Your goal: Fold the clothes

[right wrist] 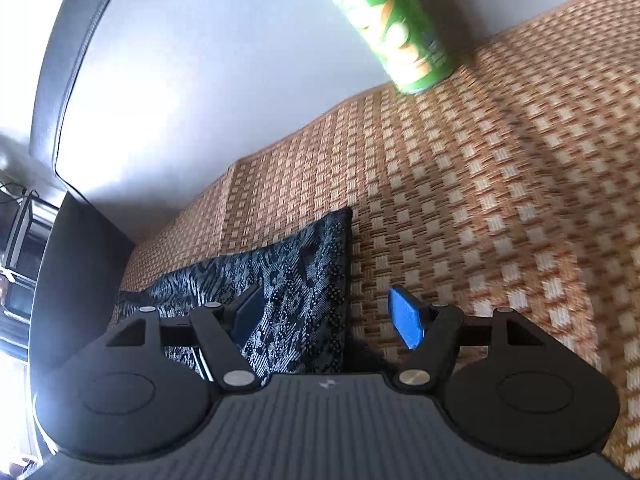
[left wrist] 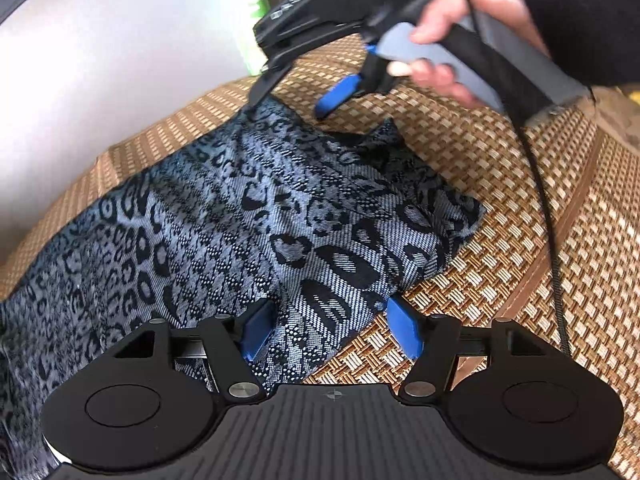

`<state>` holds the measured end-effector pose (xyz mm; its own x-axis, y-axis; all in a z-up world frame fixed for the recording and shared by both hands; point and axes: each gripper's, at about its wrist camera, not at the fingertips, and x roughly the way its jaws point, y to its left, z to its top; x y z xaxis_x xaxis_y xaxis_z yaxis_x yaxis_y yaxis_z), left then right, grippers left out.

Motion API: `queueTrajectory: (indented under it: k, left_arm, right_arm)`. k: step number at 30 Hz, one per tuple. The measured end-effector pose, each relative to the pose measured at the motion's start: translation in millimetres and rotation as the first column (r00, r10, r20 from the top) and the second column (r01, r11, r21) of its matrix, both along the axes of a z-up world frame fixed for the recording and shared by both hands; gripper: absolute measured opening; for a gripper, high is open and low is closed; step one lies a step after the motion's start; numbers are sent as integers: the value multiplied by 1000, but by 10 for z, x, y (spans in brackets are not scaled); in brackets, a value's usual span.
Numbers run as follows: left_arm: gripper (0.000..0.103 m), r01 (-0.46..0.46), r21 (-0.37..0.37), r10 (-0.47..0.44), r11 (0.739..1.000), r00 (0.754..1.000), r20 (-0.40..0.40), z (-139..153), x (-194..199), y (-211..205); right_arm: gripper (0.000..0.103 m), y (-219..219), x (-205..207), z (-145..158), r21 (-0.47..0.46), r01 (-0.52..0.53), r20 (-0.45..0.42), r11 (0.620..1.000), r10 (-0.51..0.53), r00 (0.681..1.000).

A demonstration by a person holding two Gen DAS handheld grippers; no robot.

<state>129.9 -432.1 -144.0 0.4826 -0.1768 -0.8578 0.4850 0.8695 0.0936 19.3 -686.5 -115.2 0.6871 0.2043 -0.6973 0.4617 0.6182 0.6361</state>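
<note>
Leopard-print garment (left wrist: 248, 216), one piece in grey and black, lies spread on the woven mat (left wrist: 520, 240) that I work over. My left gripper (left wrist: 332, 328) has its jaws wide, straddling the garment's near edge. My right gripper (right wrist: 332, 316), held by one hand (left wrist: 448, 40), also stands wide open over a far corner. One green can (right wrist: 396, 28) stands behind; I cannot read its lettering.

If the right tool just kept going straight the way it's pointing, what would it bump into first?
Probably the corner of the patterned cloth, lying between the open right tool's fingers, then the woven mat. The green can looks farther off; depth is unclear.
</note>
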Motion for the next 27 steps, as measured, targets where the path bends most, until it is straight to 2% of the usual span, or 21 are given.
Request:
queueTrajectory:
  k: [3, 6, 8, 10, 12, 13, 15, 16, 18, 20, 22, 25, 27]
  left_arm:
    - [80, 21, 23, -21, 1000, 1000, 10, -48, -2, -48]
    - [81, 19, 32, -19, 999, 1000, 18, -94, 31, -94]
    - [82, -2, 19, 2, 1000, 1000, 16, -106, 75, -105]
    - [78, -21, 10, 21, 1000, 1000, 18, -117, 115, -116]
    - [65, -28, 7, 28, 1000, 999, 29, -115, 127, -132]
    - [61, -32, 7, 31, 999, 999, 35, -111, 128, -136]
    - [30, -61, 10, 60, 998, 997, 56, -90, 130, -111]
    - [25, -86, 2, 85, 996, 995, 60, -71, 140, -71]
    - [20, -151, -82, 154, 985, 988, 33, -12, 172, 75]
    - [19, -233, -189, 236, 954, 972, -7, 71, 186, 255]
    - [19, -323, -298, 322, 898, 945, -56, 167, 166, 459]
    - [19, -452, -444, 439, 774, 888, -137, 331, 100, 803]
    - [19, -517, -504, 511, 692, 844, -163, 436, -3, 1117]
  right_arm:
    - [74, -16, 43, -33, 2, -15, 17, 1000, 15, 1000]
    - [58, -65, 31, -105, 108, -54, 58, 993, 48, 997]
    - [51, -25, 34, -127, 103, -87, 50, 991, 82, 995]
    - [51, 13, 38, -143, 77, -111, 49, 991, 108, 993]
    - [51, 33, 63, -167, 112, -135, 59, 985, 129, 990]
    - [46, 63, 85, -186, 113, -159, 62, 981, 153, 986]
    - [24, 34, 89, -211, 122, -150, 41, 981, 146, 988]
    - [10, 19, 91, -223, 127, -145, 30, 981, 142, 989]
    - [10, -9, 95, -246, 135, -136, 9, 981, 136, 991]
    - [9, 22, 95, -144, 103, -155, 10, 983, 155, 988]
    - [9, 48, 88, -36, 109, -159, 20, 981, 158, 987]
    - [9, 117, 130, 249, 95, -174, 24, 980, 173, 985]
    - [9, 226, 262, 489, 67, -186, 24, 980, 184, 983]
